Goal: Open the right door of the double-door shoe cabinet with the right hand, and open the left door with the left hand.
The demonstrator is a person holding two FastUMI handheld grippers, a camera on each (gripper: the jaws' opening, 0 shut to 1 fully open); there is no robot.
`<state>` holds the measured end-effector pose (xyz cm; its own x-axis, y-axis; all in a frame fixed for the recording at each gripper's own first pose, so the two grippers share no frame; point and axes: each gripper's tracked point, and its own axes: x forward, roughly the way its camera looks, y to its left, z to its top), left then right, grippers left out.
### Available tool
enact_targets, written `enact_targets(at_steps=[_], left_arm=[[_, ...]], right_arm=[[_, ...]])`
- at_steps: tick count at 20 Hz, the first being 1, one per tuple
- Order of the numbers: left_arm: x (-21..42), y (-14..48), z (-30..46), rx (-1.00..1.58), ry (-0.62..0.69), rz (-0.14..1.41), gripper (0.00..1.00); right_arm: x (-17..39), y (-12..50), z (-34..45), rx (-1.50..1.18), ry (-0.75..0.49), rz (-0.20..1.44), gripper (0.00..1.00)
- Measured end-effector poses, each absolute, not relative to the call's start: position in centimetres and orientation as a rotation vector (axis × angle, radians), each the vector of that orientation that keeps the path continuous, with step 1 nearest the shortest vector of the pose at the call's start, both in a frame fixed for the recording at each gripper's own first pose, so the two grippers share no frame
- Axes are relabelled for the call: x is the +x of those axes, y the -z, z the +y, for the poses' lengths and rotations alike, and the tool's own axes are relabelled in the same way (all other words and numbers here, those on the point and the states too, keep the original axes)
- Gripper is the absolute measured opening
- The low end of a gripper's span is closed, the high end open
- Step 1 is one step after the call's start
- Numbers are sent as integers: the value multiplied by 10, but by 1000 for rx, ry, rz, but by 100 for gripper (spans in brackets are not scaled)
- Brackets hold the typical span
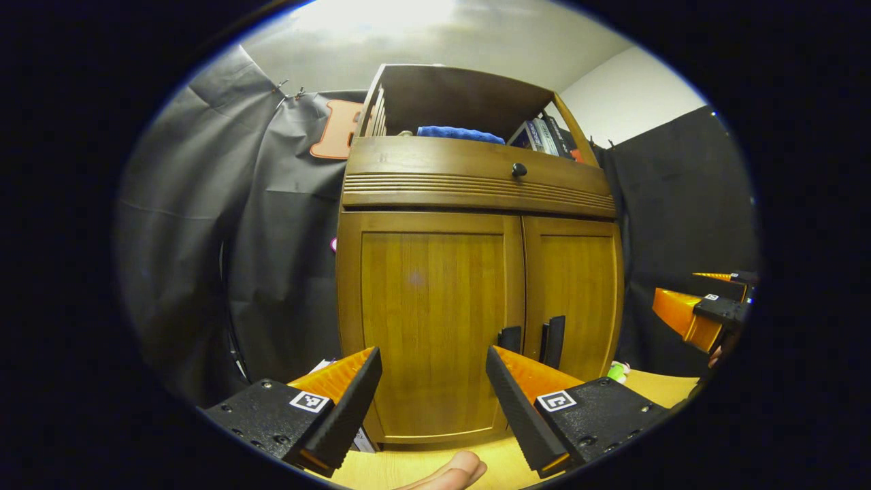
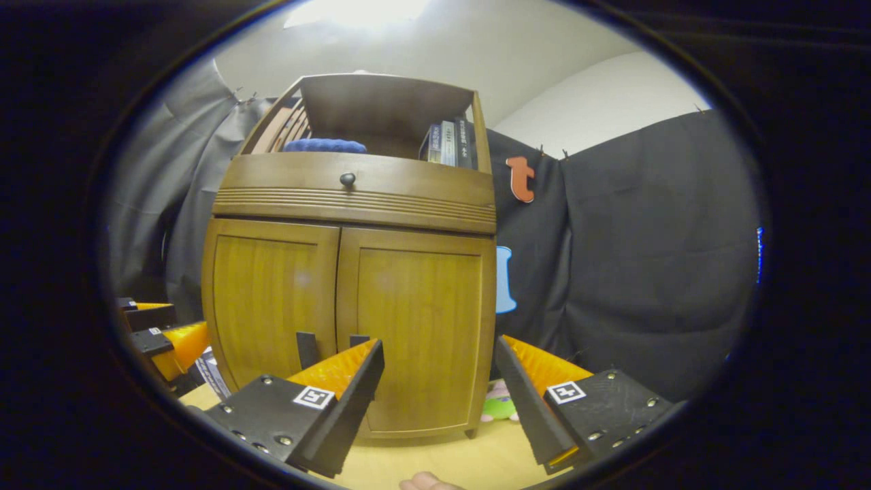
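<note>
The wooden shoe cabinet [image 1: 476,197] stands straight ahead with both doors closed. In the left gripper view, the left door [image 1: 429,299] faces my left gripper [image 1: 433,352], which is open and holds nothing, a short way in front of it. Two dark upright handles [image 1: 552,340] sit at the seam low down. My right gripper [image 1: 704,314] shows at the right edge. In the right gripper view, the right door [image 2: 418,320] lies ahead of my open, unloaded right gripper [image 2: 439,344]. The left door [image 2: 272,299] is beside it, and the left gripper [image 2: 163,337] is at the left edge.
Above the doors is a drawer with a dark knob [image 1: 519,169]. An open shelf holds a blue cloth [image 1: 457,133] and books [image 1: 541,135]. A small green toy [image 2: 500,407] lies by the cabinet's right foot on the light wooden surface [image 2: 476,456]. Black cloth walls both sides.
</note>
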<state>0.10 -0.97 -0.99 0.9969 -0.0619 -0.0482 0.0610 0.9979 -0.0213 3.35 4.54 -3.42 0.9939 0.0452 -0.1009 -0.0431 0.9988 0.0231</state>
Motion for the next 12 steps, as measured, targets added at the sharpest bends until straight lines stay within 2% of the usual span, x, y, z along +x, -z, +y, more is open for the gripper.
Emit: enact_targets(at_steps=[3,4,5,9,10,11,12], left_arm=[[9,14,-2,-26,33,51,92],[14,17,2,-25,19,56,95],[19,19,7,-20,7,63,92],[29,21,22,-41,-33,69,93],[30,21,28,-58,-45,73,93],[31,21,32,-69,-50,75,93],[32,20,37,-78,-53,78,92]], right_arm=[[47,43,69,30,-79,118,100],[51,48,72,33,-80,124,98],[57,50,78,31,-89,128,97],[84,74,96,24,-110,160,97],[91,81,102,47,-127,178,93],[100,88,110,74,-145,199,98],[108,97,116,92,-154,224,97]])
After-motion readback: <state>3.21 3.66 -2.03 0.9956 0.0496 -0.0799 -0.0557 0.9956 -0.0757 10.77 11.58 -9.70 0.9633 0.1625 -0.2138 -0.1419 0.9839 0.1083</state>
